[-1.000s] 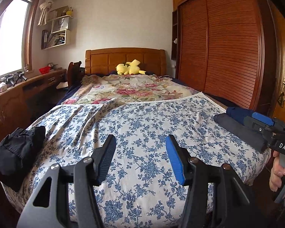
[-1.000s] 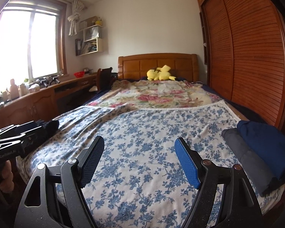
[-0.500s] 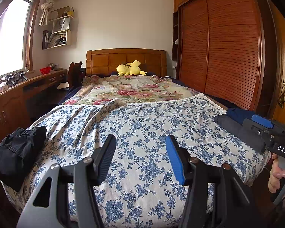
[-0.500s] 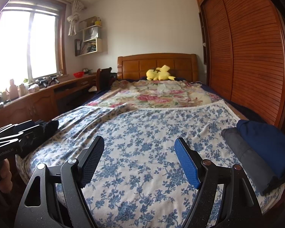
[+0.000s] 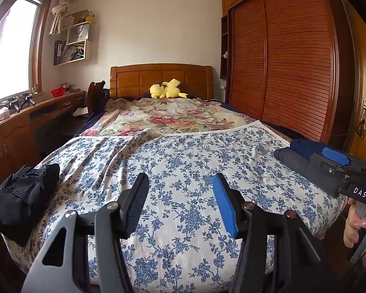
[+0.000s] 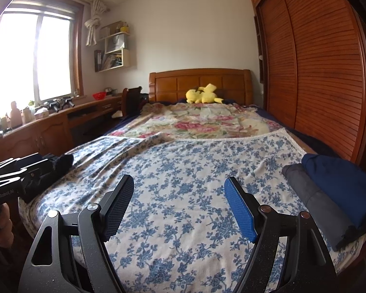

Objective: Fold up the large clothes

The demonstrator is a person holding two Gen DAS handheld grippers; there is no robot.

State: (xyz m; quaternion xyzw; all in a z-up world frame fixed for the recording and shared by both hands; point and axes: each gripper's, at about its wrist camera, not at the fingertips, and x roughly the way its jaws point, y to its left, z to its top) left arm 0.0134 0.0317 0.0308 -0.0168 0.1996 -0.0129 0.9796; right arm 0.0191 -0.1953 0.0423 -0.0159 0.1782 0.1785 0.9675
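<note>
A crumpled black garment (image 5: 22, 195) lies on the left corner of the bed, partly hidden behind the left gripper in the right wrist view (image 6: 61, 164). Folded dark grey (image 6: 314, 200) and navy (image 6: 341, 183) clothes are stacked on the right corner; they also show in the left wrist view (image 5: 297, 158). My left gripper (image 5: 180, 205) is open and empty above the blue-flowered bedspread (image 5: 183, 161) near the foot of the bed. My right gripper (image 6: 179, 207) is open and empty over the same spread (image 6: 183, 171).
A rose-patterned quilt (image 5: 173, 119) and a yellow plush toy (image 5: 167, 89) lie by the wooden headboard. A wooden wardrobe (image 5: 280, 61) stands close on the right. A long wooden desk (image 6: 48, 127) and a chair (image 6: 131, 97) run along the left under the window.
Both grippers have stayed open and almost still. The views have shifted only slightly; the right gripper sits a little lower in the left wrist view.
</note>
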